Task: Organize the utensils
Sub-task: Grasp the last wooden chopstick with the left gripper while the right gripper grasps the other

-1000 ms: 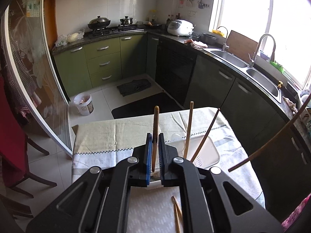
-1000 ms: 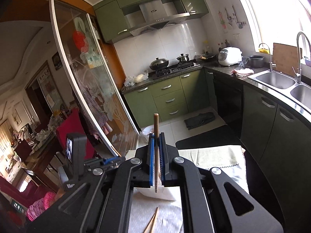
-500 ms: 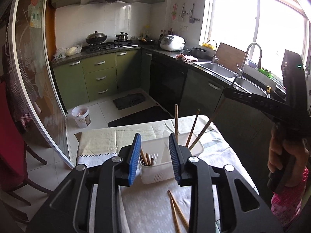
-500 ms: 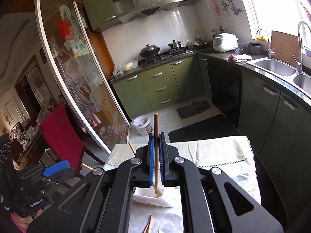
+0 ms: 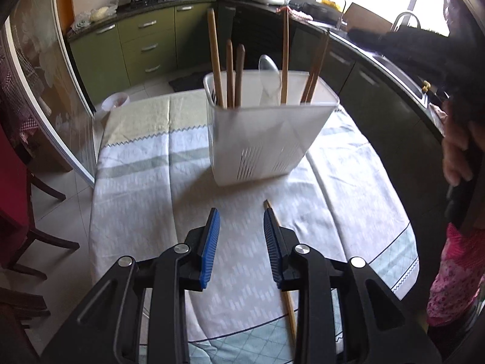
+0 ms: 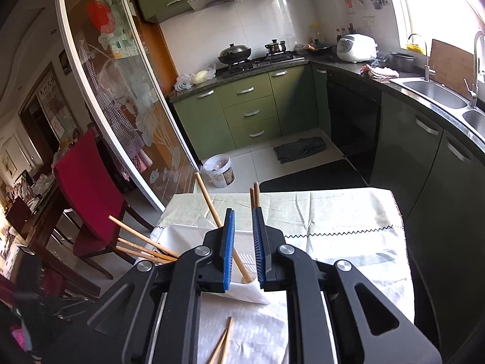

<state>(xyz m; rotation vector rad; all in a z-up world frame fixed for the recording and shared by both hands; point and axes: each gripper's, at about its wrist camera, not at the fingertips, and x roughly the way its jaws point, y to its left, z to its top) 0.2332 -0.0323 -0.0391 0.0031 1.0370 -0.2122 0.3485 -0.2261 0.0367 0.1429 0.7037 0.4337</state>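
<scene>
A white plastic utensil holder (image 5: 266, 139) stands on the clothed table (image 5: 136, 182). Several wooden chopsticks (image 5: 215, 60) and a clear spoon (image 5: 268, 66) stand upright in it. My left gripper (image 5: 239, 236) is open and empty, low over the table in front of the holder. A loose chopstick (image 5: 288, 297) lies under its right finger. My right gripper (image 6: 242, 236) is open and empty just above the holder (image 6: 248, 291), with chopsticks (image 6: 212, 209) leaning around it. Two loose chopsticks (image 6: 224, 342) lie on the cloth below.
The person's hand and the right gripper's body (image 5: 460, 157) fill the right edge of the left wrist view. A red chair (image 6: 88, 188) and a glass sliding door (image 6: 121, 106) are to the left. Green kitchen cabinets (image 6: 251, 112) and a sink (image 6: 433, 91) lie beyond.
My right gripper has opened and let its chopstick go into the holder. My left gripper, open since half a second ago, has drawn back and dropped low toward the table.
</scene>
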